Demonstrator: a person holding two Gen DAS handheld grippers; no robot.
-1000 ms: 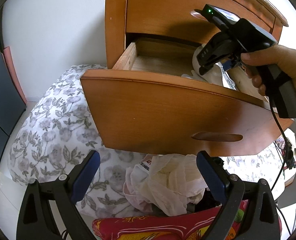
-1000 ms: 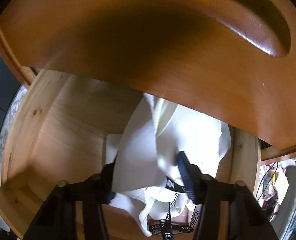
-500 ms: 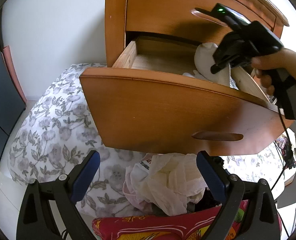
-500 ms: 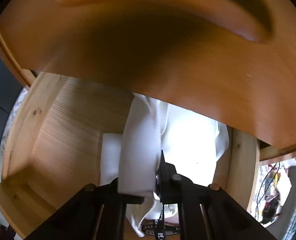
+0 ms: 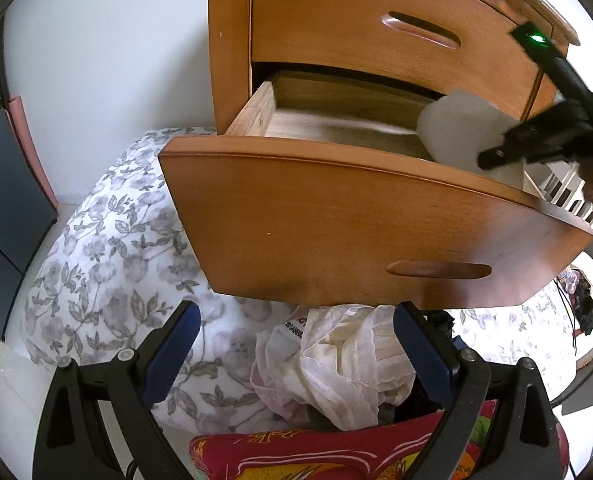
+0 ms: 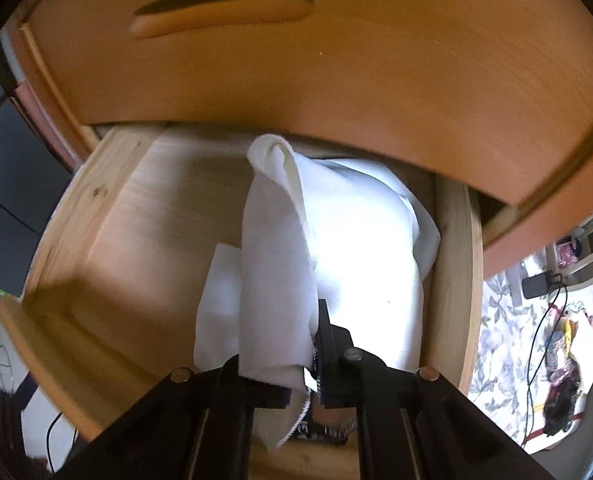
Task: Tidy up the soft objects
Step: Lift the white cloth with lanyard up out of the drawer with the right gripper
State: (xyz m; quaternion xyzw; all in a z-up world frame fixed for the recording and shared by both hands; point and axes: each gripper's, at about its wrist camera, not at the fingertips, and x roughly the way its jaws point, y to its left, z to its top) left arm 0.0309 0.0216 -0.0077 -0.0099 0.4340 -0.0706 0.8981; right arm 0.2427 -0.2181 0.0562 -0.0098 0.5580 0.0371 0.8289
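A white cloth hangs over the open wooden drawer, pinched in my right gripper, which is shut on it. The left wrist view shows that same white cloth lifted above the drawer at the right, with the right gripper and a hand behind it. My left gripper stands open and holds nothing, hovering above a crumpled pile of cream and white clothes on the bed. More white fabric lies in the drawer's right side.
The wooden dresser has a shut upper drawer above the open one. A floral bedsheet covers the bed at left. A red patterned cloth lies at the bottom. Cables and clutter sit beyond the drawer's right side.
The right gripper closed on the white cloth and lifted it up and to the right, out of the drawer. The left gripper stayed in place.
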